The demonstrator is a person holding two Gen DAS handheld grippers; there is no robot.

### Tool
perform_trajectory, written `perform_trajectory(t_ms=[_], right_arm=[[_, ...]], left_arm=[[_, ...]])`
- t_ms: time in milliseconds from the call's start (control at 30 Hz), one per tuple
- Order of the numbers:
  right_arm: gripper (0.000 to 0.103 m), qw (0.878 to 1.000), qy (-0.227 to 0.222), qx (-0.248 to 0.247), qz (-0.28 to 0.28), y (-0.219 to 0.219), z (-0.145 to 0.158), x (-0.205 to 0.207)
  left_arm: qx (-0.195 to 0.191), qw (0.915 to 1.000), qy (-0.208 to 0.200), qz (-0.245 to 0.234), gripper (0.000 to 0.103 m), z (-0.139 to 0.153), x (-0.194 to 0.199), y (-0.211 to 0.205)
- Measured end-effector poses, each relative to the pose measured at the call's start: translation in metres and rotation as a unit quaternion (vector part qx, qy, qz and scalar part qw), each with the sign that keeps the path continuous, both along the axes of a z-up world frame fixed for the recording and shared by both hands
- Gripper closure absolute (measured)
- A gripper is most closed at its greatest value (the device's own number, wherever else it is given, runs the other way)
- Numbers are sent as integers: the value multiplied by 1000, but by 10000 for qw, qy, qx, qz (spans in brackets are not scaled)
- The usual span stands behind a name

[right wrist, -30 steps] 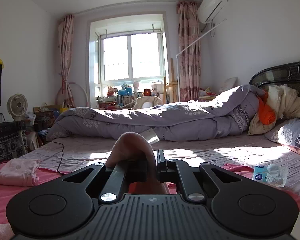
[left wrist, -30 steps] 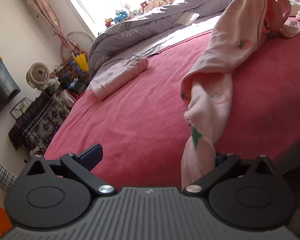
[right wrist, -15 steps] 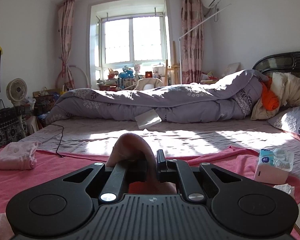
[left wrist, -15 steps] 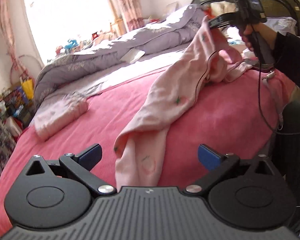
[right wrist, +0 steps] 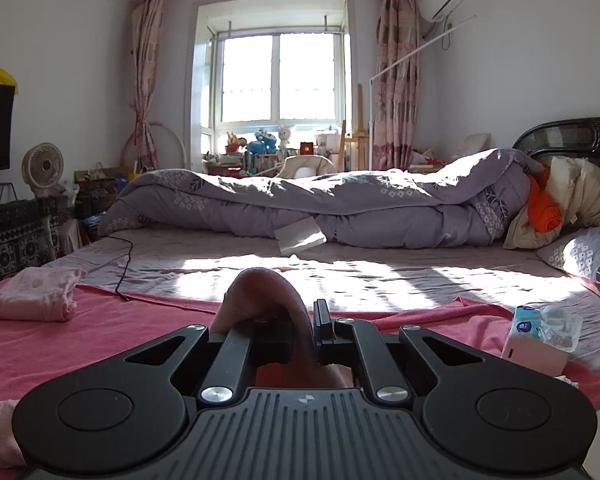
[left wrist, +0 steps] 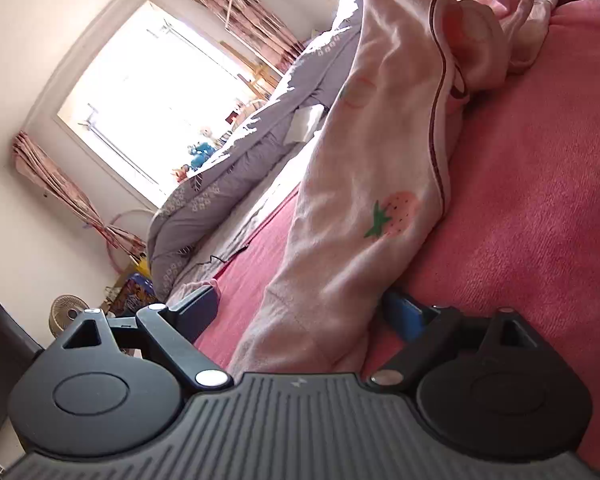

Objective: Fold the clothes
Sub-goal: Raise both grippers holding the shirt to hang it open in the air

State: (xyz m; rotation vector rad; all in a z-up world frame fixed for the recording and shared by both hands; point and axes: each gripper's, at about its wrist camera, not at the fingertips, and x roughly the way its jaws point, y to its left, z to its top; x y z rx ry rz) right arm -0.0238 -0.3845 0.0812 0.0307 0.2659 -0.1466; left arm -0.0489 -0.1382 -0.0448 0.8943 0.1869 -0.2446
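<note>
The left gripper (left wrist: pixel 300 312) is spread wide, its fingers either side of the pink garment (left wrist: pixel 380 168), which runs forward from between them across the red blanket (left wrist: pixel 540 208). The right gripper (right wrist: pixel 302 330) is clenched on a fold of the same garment (right wrist: pixel 266 292), which blocks the view straight ahead. Ahead and left of the right gripper lies a folded pink bundle (right wrist: pixel 36 294); ahead and right stands a tissue pack (right wrist: pixel 538 334). A purple duvet (right wrist: pixel 340 208) lies well beyond.
</note>
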Motion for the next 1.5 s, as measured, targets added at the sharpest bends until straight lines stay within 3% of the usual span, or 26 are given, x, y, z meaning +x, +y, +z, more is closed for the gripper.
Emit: perform_trajectory(t_ms=[133,267,333,367,500,600,667,700,733,767,867,1000,1267,1500], right_arm=[[92,10000,-11,-59,66,4,-3,-1],[92,9993,-372,85,5,8,1,-14],[92,9982,-589,122,28,11,9,-24],[92,9976,-672,122,58,14,14,-29],[92,9965,-807,41,223,21,27,-39],[92,9954,-922,104,226,23,32,-44],[92,9936,-1094,228,170,22,35,-51],[92,9928,-1170,236,138,21,37,-55],[92,9921,-1230,216,112,21,40,-58],[92,9915,-1288,183,79,20,42,-60],[92,9900,-1411,-62,-17,21,51,-67],[92,9861,-1640,-241,-94,27,68,-78],[92,9700,-2330,-688,-118,42,118,-137],[92,9377,-3191,-1319,-396,63,160,-205]], left_arm=[[-81,9997,-226,102,16,-2,-1,-5],[-383,9944,-751,641,27,3,10,-7],[-592,9933,-556,821,50,7,20,-8],[-680,9933,-392,849,52,9,25,-8],[-518,9981,249,225,52,-2,22,-20],[-242,9991,-269,204,50,-12,17,-31],[-528,9976,-199,412,51,-5,27,-28],[-746,9953,-185,596,57,0,33,-25],[-972,9916,-256,817,84,8,38,-19],[-1245,9860,-363,1048,95,17,43,-11],[-2080,9678,-475,1334,95,55,48,16],[-2726,9516,-636,1271,93,108,35,46],[-3381,9202,-1607,1140,91,212,-17,100],[-3462,8900,-2849,831,86,285,-94,135]])
